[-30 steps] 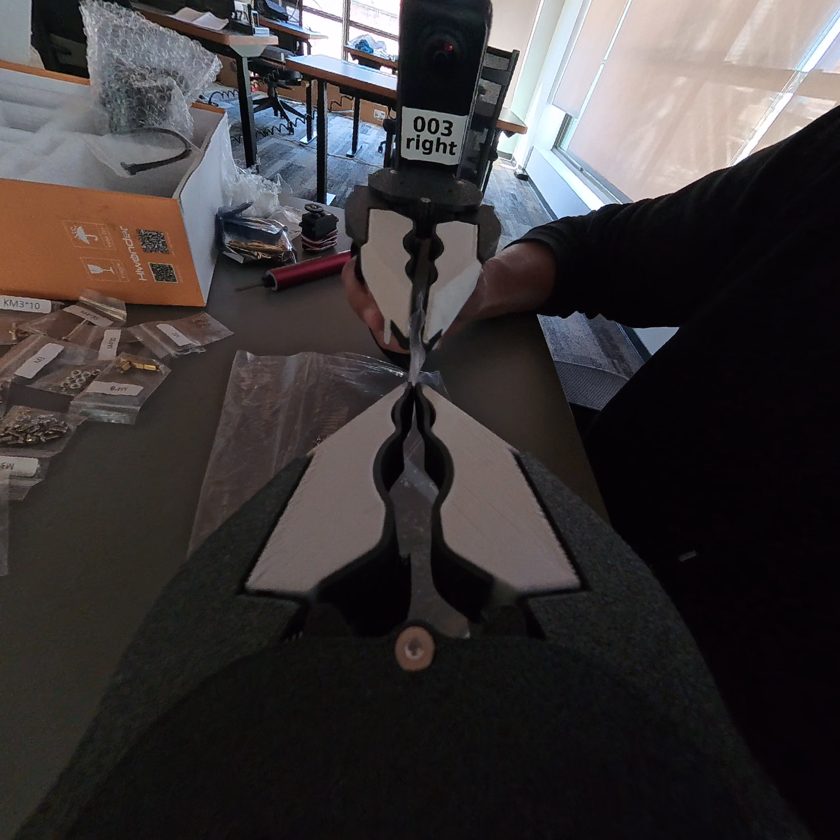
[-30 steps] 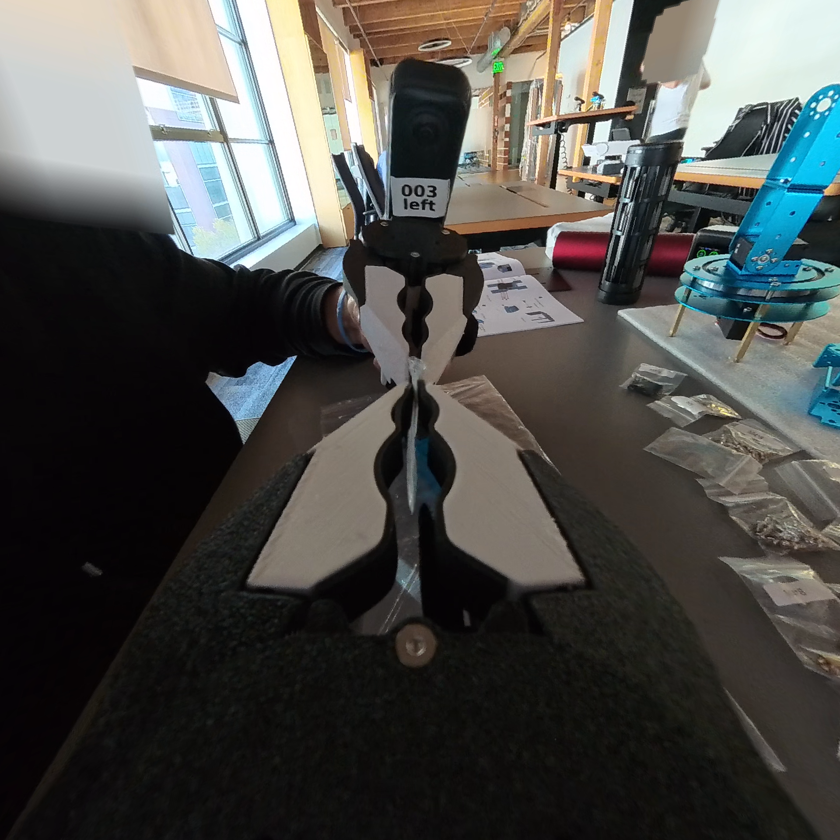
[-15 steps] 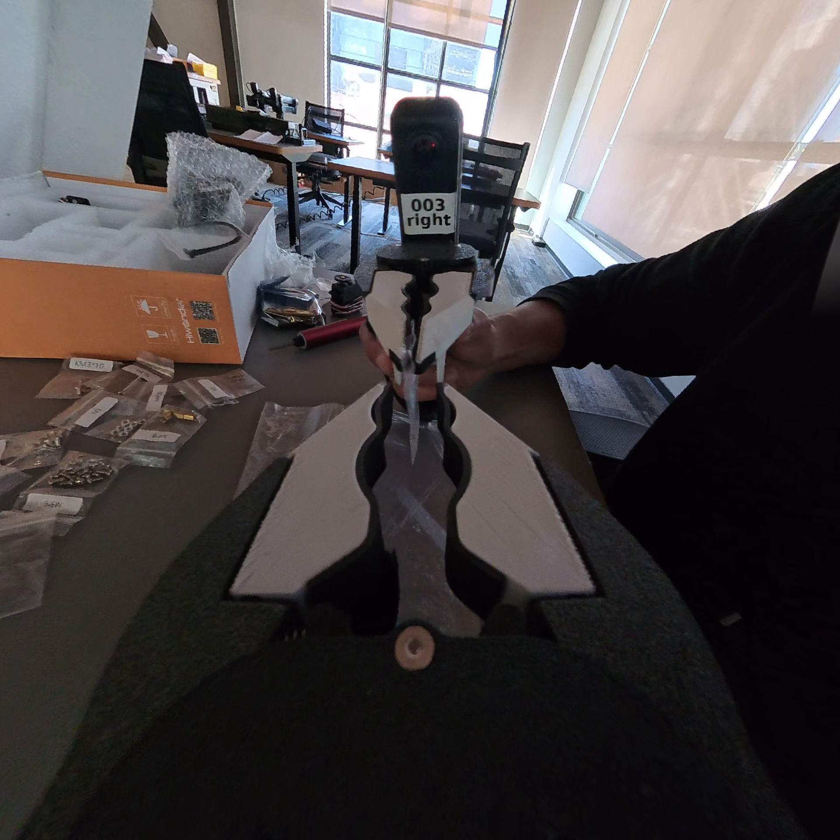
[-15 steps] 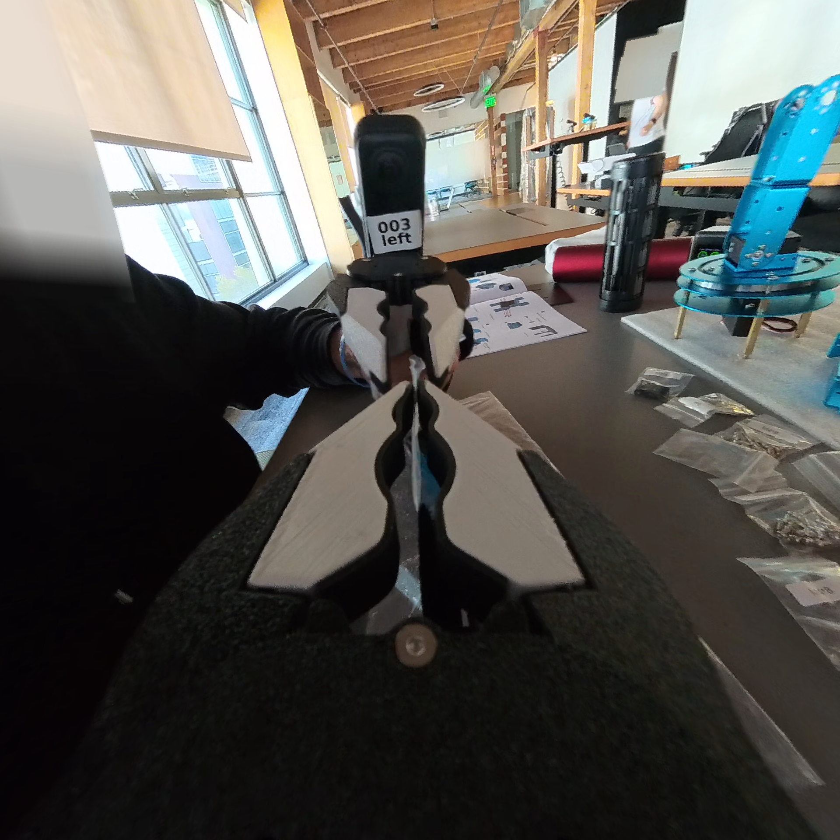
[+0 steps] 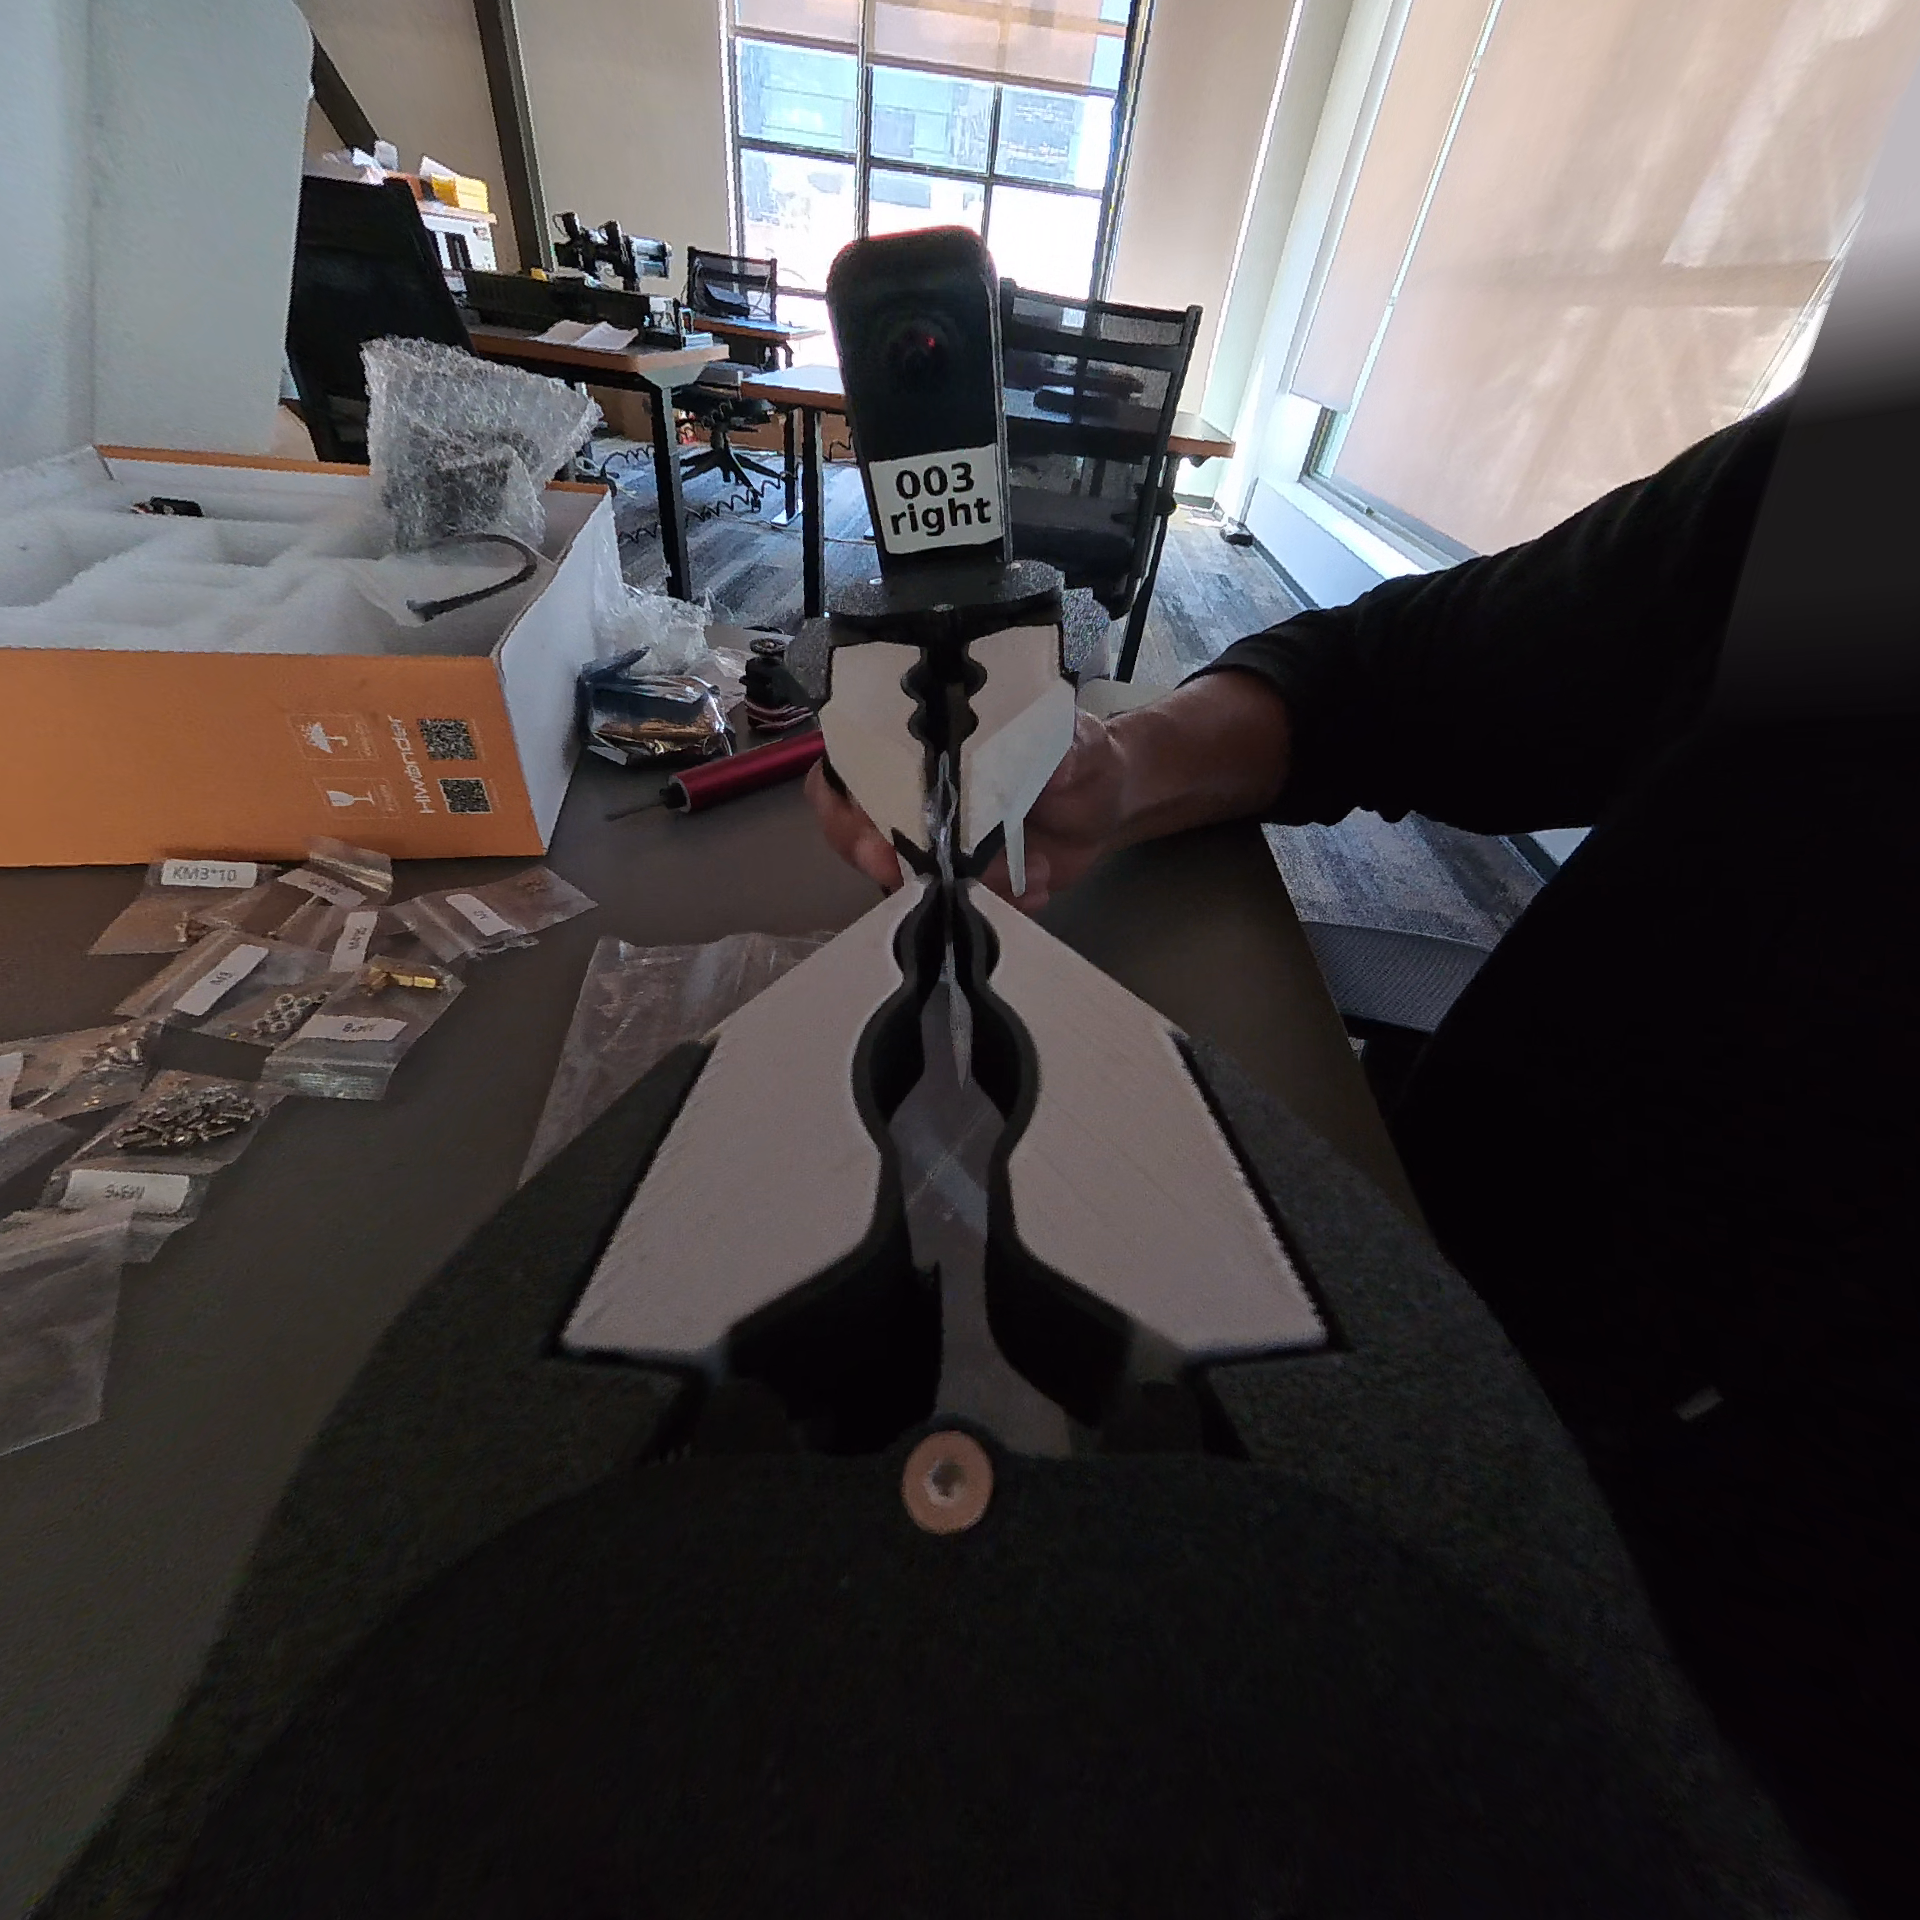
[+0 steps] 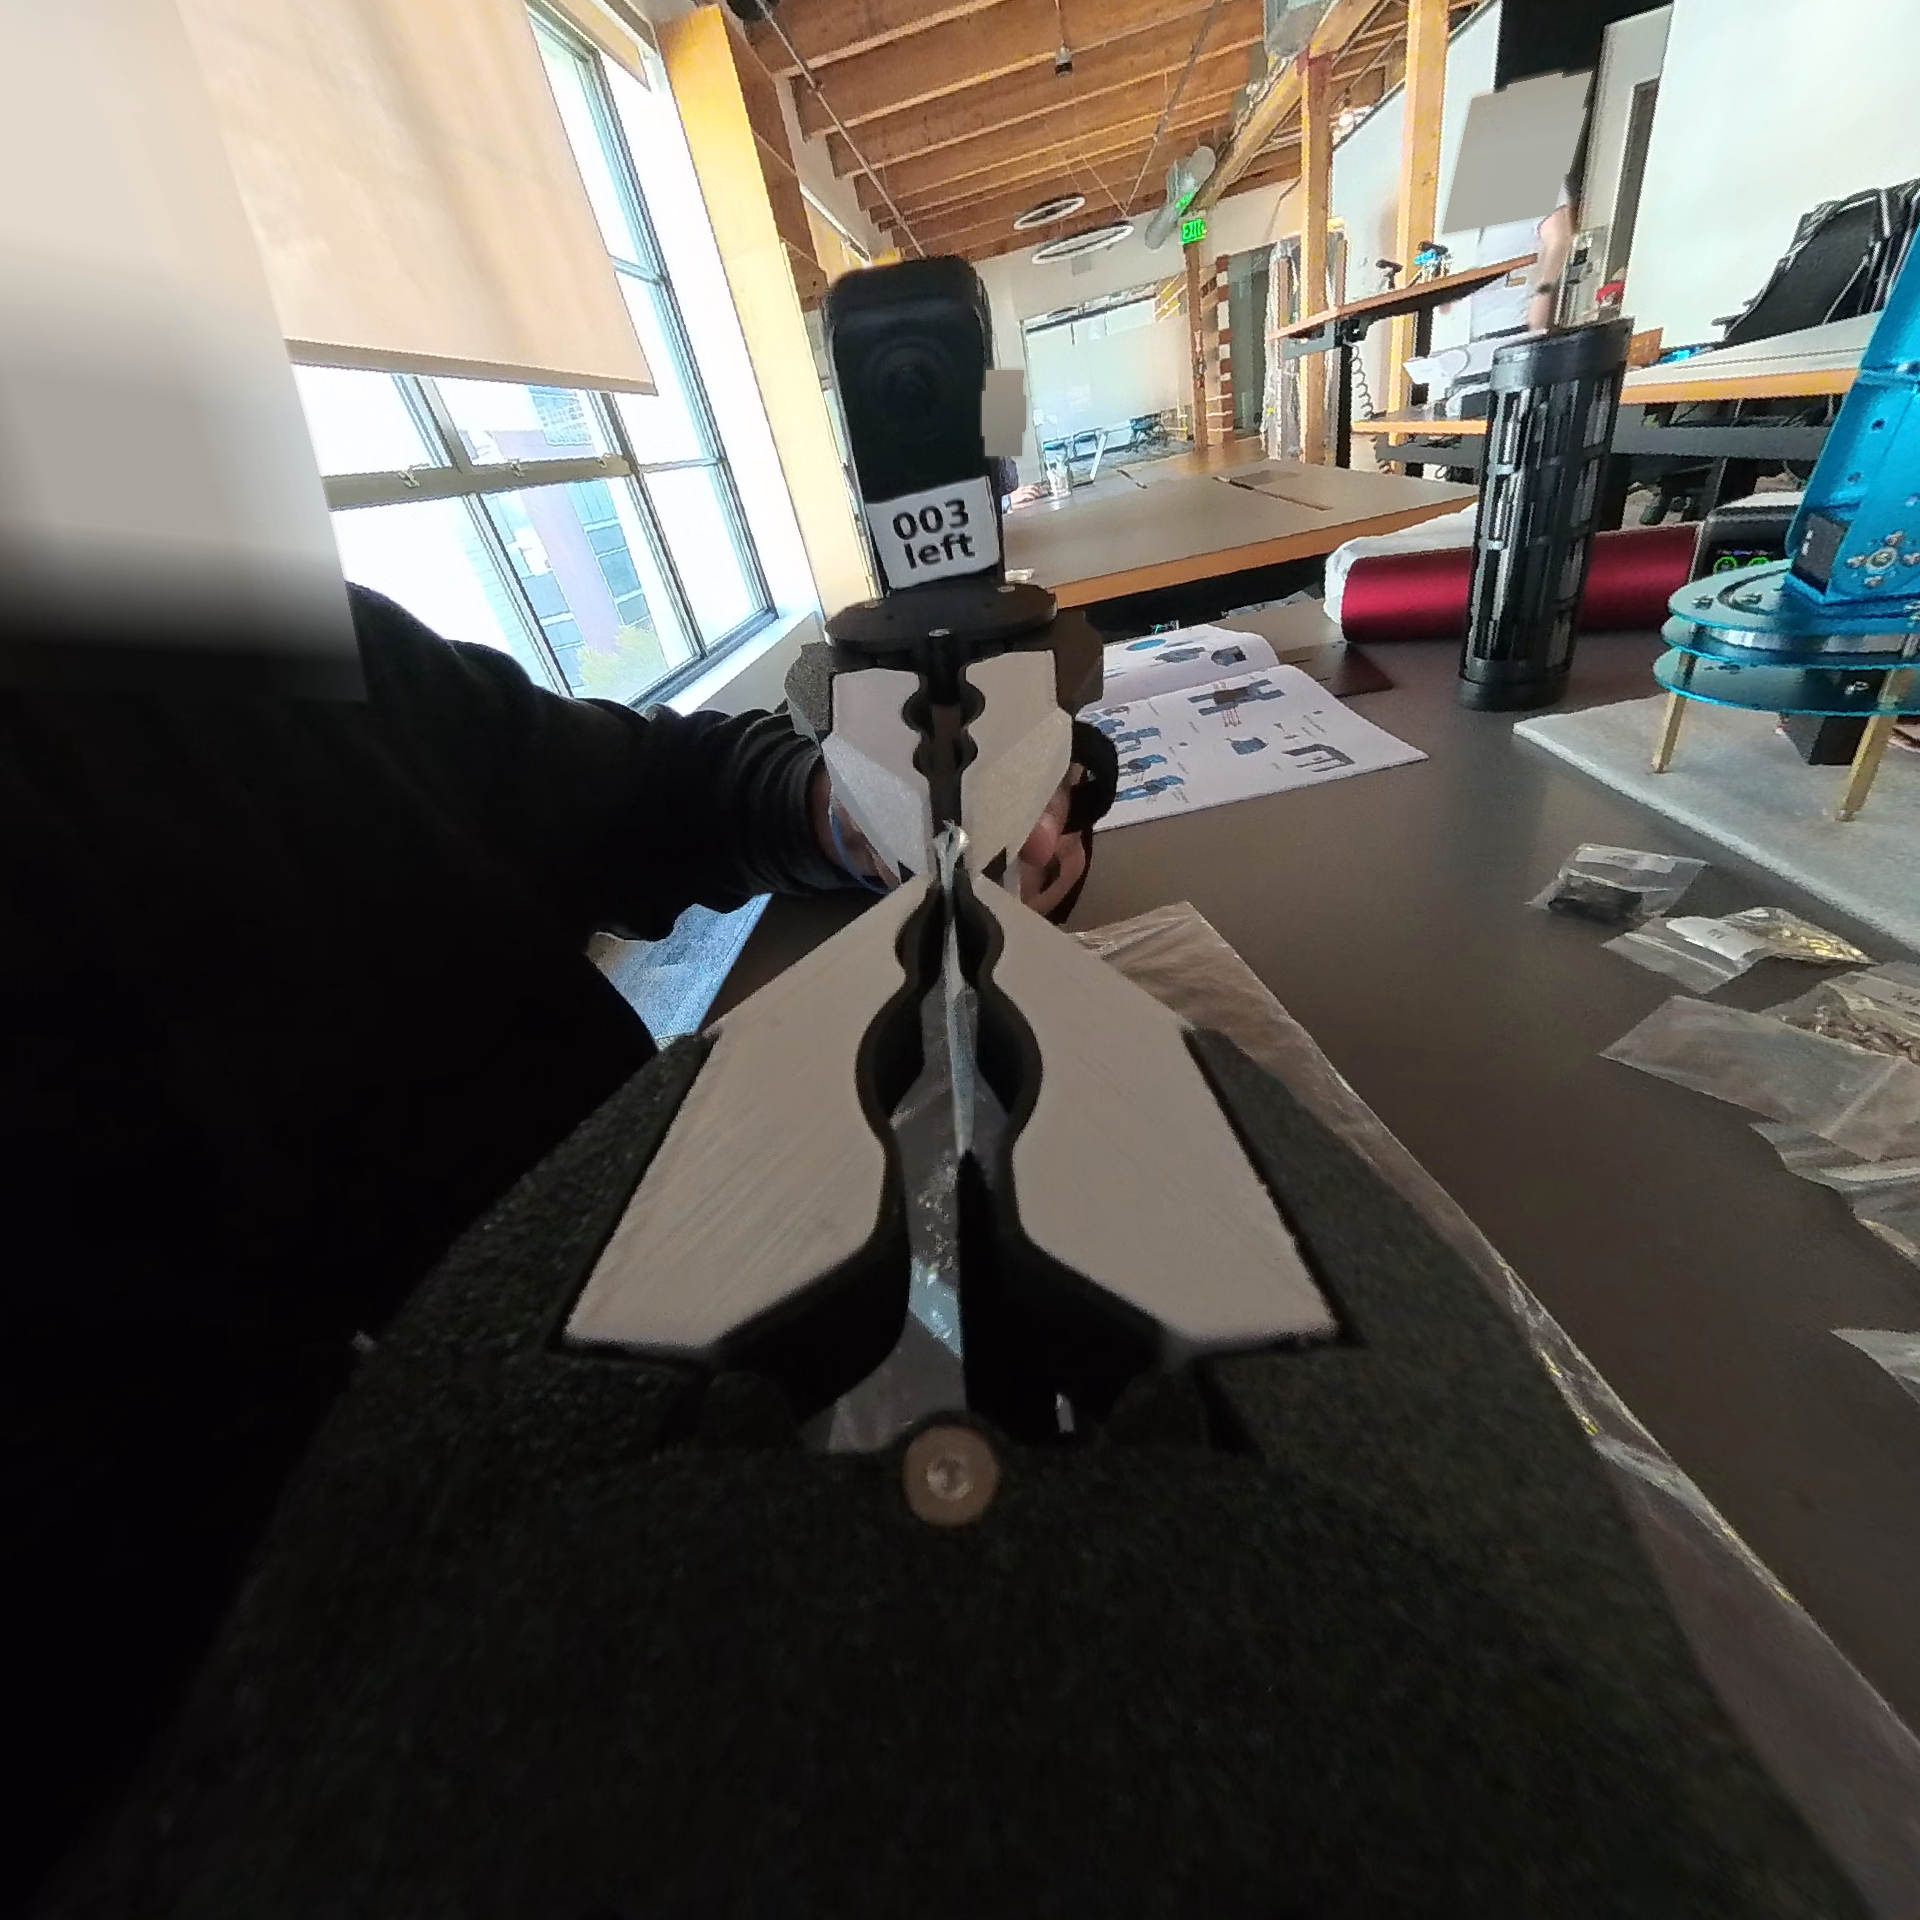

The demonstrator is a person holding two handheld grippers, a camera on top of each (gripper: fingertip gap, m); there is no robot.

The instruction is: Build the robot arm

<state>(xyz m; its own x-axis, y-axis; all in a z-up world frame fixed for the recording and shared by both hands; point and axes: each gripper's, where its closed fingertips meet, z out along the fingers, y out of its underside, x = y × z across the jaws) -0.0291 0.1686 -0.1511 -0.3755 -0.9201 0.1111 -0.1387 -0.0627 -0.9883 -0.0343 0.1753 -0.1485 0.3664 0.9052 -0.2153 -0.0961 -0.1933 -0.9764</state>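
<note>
My left gripper (image 5: 943,896) and right gripper (image 6: 945,894) face each other tip to tip above a dark table (image 5: 343,1299). Both are shut on the same small clear plastic bag (image 5: 956,1023), seen edge-on as a thin strip between the jaws; it also shows in the right wrist view (image 6: 961,1049). The right gripper (image 5: 940,836), held by a hand, appears opposite in the left wrist view. The left gripper (image 6: 948,831) appears opposite in the right wrist view. What is inside the bag cannot be made out.
An orange box (image 5: 260,748) with white foam, several small bags of screws (image 5: 260,1029), a red cylinder (image 5: 743,774) and a flat clear bag (image 5: 665,997) lie left. A blue robot base (image 6: 1808,644), black cylinder (image 6: 1538,540), booklet (image 6: 1236,738) and more bags (image 6: 1766,1039) lie beyond. My two grippers' fingertips are within a few centimetres of each other.
Half a second ago the left gripper was open and a little apart from the right one. Now it has shut on the bag again and the tips meet.
</note>
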